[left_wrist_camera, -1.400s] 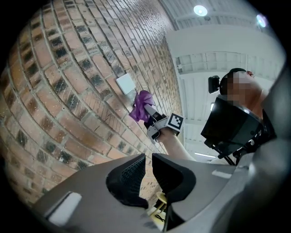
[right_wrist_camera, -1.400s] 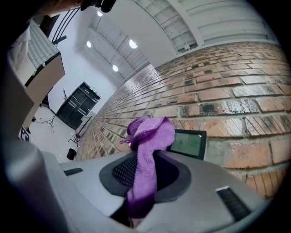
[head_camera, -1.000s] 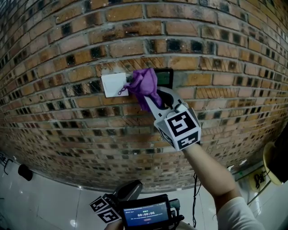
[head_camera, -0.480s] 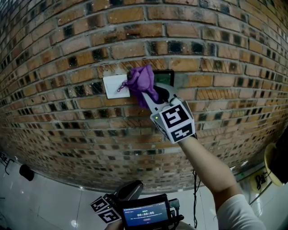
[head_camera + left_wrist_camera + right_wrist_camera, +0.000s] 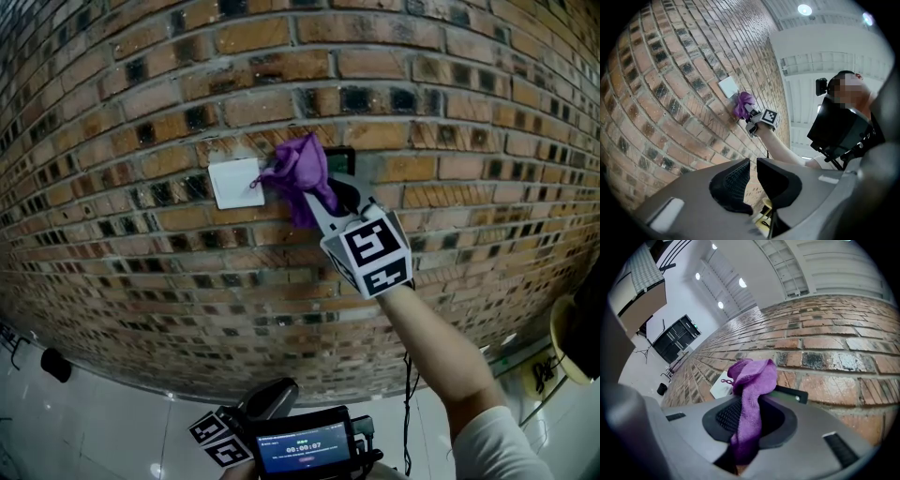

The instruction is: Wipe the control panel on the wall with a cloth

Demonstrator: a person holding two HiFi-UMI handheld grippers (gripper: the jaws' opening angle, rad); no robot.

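**Cloth bunched over the panel's left part**

Brick wall (image 5: 450,112) carries the control panel (image 5: 340,161), and only the panel's right part shows bare. The right gripper (image 5: 321,195) reaches up from below the panel and is much the nearer one. Its jaws are clamped on the purple cloth (image 5: 298,172), whose bunched end covers the panel's left part and overlaps the white plate (image 5: 232,183) just left of the panel. The left gripper (image 5: 753,168) sits well below the panel, jaws all but together and empty.

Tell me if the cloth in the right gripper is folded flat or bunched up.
Bunched up. The cloth is a crumpled wad clamped in the right gripper, its rumpled end covering part of the control panel.
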